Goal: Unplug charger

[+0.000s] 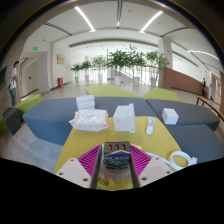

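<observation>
The claw point(117, 160) is clenched on a small dark charger point(117, 157) between its pads, likely light and rigid, best gripped by its flat sides

Gripper point(117, 163) pads point(90, 160) are seen in magenta with thin dark radiating stripes. A dark grey-black block with a small red mark is seen between the fingers point(145, 162). The table point(65, 148) is covered in yellow-green, crossed by a pale band. White is noted on the boxes point(124, 118), the stacked items point(88, 118), the small charger-like piece point(151, 126) and the coiled cable point(181, 159). The sofas point(50, 118) are done in slate blue-grey. Potted plants point(125, 60) are shown in green. Floor point(60, 92) is rendered light beige, ceiling white with bright strip lights point(85, 18). A brown wood panel point(180, 80) is visible beyond the sofas. A small green sign point(40, 45) is seen on the wall.
</observation>
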### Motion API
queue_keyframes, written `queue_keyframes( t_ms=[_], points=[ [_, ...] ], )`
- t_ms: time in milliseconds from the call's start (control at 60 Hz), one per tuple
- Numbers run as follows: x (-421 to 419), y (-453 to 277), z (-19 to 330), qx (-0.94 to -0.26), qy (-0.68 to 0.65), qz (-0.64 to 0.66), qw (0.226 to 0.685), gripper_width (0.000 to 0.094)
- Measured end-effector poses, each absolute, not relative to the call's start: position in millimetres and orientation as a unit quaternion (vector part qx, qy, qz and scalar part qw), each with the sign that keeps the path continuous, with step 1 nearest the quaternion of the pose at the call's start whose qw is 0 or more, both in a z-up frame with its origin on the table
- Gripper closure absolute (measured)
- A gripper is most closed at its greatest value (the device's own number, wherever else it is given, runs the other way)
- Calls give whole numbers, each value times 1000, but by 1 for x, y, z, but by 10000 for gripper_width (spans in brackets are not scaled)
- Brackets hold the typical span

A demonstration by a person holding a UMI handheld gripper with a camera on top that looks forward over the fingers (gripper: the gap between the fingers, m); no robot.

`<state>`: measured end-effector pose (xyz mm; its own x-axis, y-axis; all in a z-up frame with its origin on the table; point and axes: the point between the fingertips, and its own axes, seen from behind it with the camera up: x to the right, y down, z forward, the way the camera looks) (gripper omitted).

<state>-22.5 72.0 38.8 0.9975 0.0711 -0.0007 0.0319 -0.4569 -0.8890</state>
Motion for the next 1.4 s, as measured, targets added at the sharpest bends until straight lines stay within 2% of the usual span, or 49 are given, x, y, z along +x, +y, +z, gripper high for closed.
queue_keyframes(
  t_ms=[17,33,167,250,383,417,483,583,650,717,767,850,867,1017,1167,1283,1400],
  points=[
    [-17,75,38,-851,-27,8,525,469],
    [-14,76,38,-850,-29,-1,527,566],
    [-16,83,38,-843,-37,17,536,703],
    [-17,76,40,-844,-36,14,535,761],
    [-15,80,51,-850,-31,21,526,764],
    [-13,79,73,-838,-25,22,545,763],
    [-4,78,140,-796,-26,1,605,764],
    [-1,69,208,-776,-15,25,630,763],
    [17,61,235,-769,-10,12,639,763],
    [36,50,241,-771,-9,4,637,764],
    [48,42,230,-780,-3,-4,625,765],
    [79,20,174,-807,0,-10,590,763],
    [82,31,174,-814,0,-10,580,763],
    [107,2,63,-874,3,-10,486,756],
    [115,2,-1,-902,4,-10,433,751],
    [114,10,-11,-903,-6,-12,430,721],
    [113,11,-12,-909,-17,-15,417,589]
  ],
)
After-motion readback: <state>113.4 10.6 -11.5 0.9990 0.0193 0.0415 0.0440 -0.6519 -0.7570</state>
